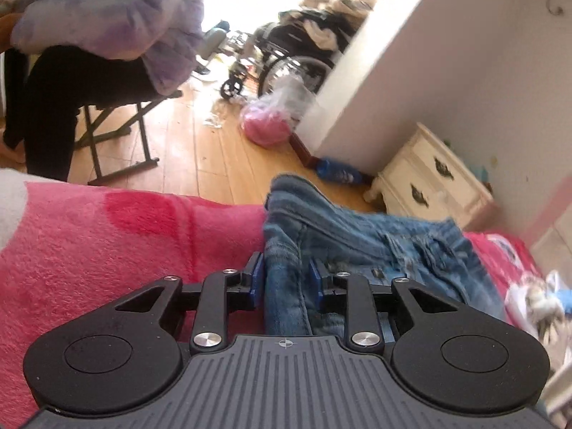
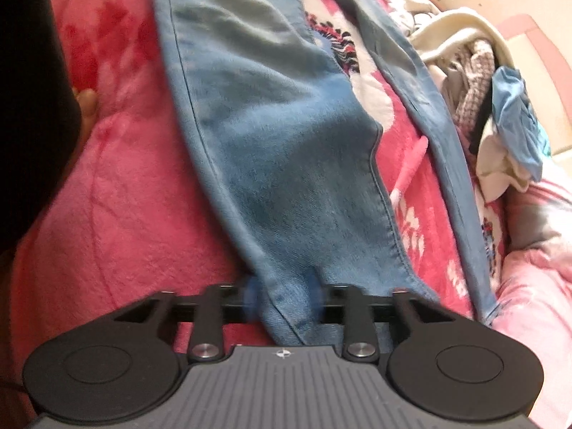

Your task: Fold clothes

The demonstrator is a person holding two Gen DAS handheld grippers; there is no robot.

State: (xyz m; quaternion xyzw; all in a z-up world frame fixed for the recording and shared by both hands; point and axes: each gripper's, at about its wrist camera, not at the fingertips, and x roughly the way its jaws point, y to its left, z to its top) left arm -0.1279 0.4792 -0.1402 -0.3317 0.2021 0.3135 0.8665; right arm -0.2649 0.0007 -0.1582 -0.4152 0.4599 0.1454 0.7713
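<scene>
Our left tongs (image 1: 286, 279) were clamped on a bunched edge of the jeans (image 1: 357, 246), denim pinched between both blue pads, at what looked like the waist end w/ belt loops and hardware just right of the grip. Our right tongs (image 2: 284, 295) were likewise closed on denim, the narrow end of one leg (image 2: 271, 150), pads blurred by motion. So we held the jeans at both ends.

Step in hand, as we judged it: a two-point hold for stretching or carrying one part over another. The frames couldn't settle if this was the lead-in to a fold or the finish of one. Any next move called for both grips to hold firm and the cloth kept taut, so the leg wouldn't sag or twist.

Outward from the right tongs, the held leg ran away over the pink blanket (image 2: 107, 214) on the bed; the 2nd leg (image 2: 422, 114) lay apart to the right, blanket showing between. Beyond it sat a pile of other clothes (image 2: 493, 114).
</scene>
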